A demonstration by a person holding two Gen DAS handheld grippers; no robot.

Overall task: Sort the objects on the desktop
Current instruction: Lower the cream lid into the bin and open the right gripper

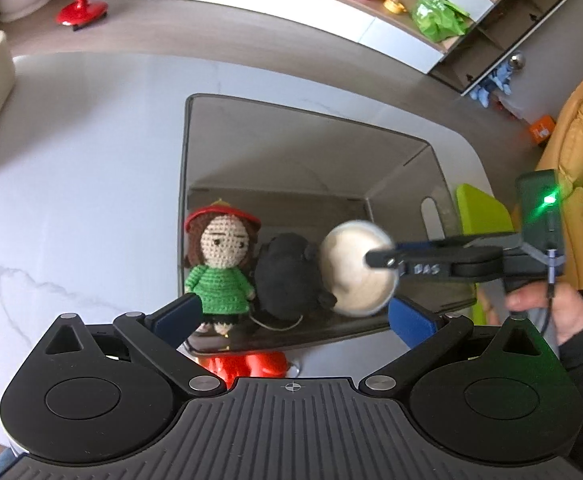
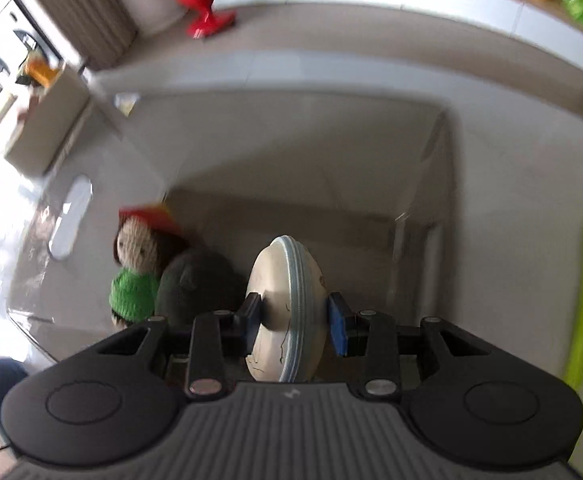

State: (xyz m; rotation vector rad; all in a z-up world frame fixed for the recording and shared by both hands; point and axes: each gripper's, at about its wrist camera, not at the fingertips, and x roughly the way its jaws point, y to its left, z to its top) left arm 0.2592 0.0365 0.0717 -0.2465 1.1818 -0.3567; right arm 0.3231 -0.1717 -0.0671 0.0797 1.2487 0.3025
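**Three toys at the bin, one gripped**

Three soft things crowd the smoky clear bin [image 1: 395,152], and the round cream pouch [image 2: 287,304] is the one in play. The right gripper [image 2: 294,322] has it pinched edge-on, blue pads pressed to either flat face, with the pale zip seam running down the middle between them. Thin black line-drawing marks show on the cream fabric, too sketchy to read. From the left wrist view that same pouch [image 1: 357,268] hangs over the bin's near right part, with the right gripper [image 1: 375,259] reaching in from the right side. White handwriting on its finger looks like "DAS", though it is smudged. A green light glows on the unit at its back end.

Just left of the pouch sits a black plush [image 1: 287,276], and touching that, hard against the bin's left wall, stands a crochet doll [image 1: 221,268] in a green dress and red hat.

The left gripper [image 1: 291,320] is spread wide and grips nothing, its blue fingers low at the bin's near rim, one by the doll, one under the pouch. The bin rests on a white marbled table [image 1: 71,184]. A lime-green item [image 1: 479,216] stands to its right.
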